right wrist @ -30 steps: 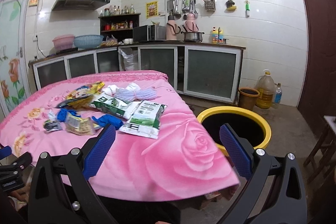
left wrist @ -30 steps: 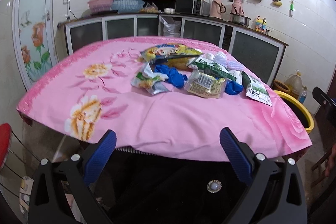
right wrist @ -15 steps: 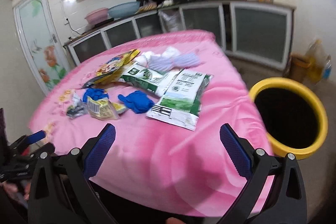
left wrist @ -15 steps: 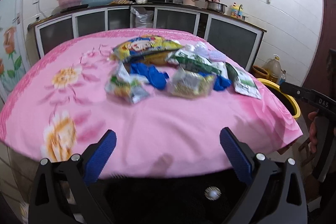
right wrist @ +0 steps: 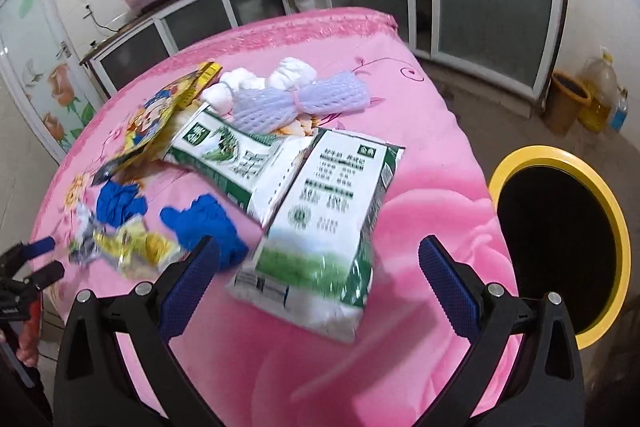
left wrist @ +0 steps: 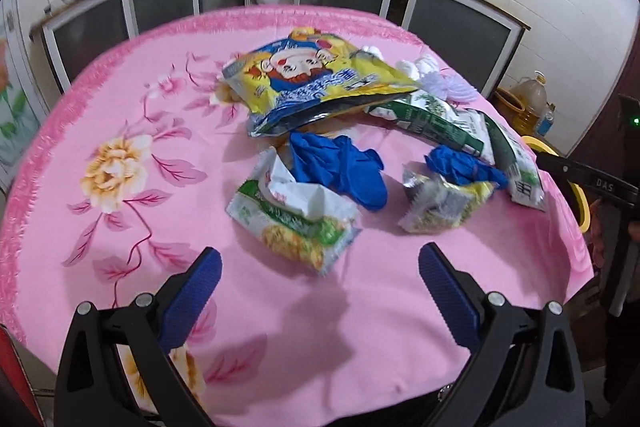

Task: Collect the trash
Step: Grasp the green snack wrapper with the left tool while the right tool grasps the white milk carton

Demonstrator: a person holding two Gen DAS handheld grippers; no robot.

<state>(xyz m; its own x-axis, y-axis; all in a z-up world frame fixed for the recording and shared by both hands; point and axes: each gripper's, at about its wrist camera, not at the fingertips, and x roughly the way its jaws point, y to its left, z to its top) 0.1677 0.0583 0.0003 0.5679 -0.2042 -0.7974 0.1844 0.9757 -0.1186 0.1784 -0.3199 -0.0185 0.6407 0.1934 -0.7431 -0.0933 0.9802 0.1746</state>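
The left tool (left wrist: 320,267) hangs over the near edge of the desk (left wrist: 120,107), which has a pink cloth with flowers. Its two blue fingers (left wrist: 192,291) are spread wide and hold nothing. Just in front of it lies a torn green and white wrapper (left wrist: 294,221). Behind this wrapper, touching it, there is a blue glove (left wrist: 340,167). To the right is a crumpled yellow wrapper (left wrist: 440,203) with a second blue glove (left wrist: 460,165) resting on it. Farther back lies a big yellow snack bag (left wrist: 316,75) with a cartoon face.

The right tool (right wrist: 320,267) is also spread wide and empty. It hovers above a large green and white bag (right wrist: 332,227), which lies flat near the right edge of the desk. A second green and white bag (right wrist: 228,155) lies to the left of it and goes partly under it. Behind them are some white and pale purple foam nets (right wrist: 296,97). On the floor to the right, beside the desk, stands a bin with a yellow rim (right wrist: 616,219), and inside it is dark. All the trash is on the desk
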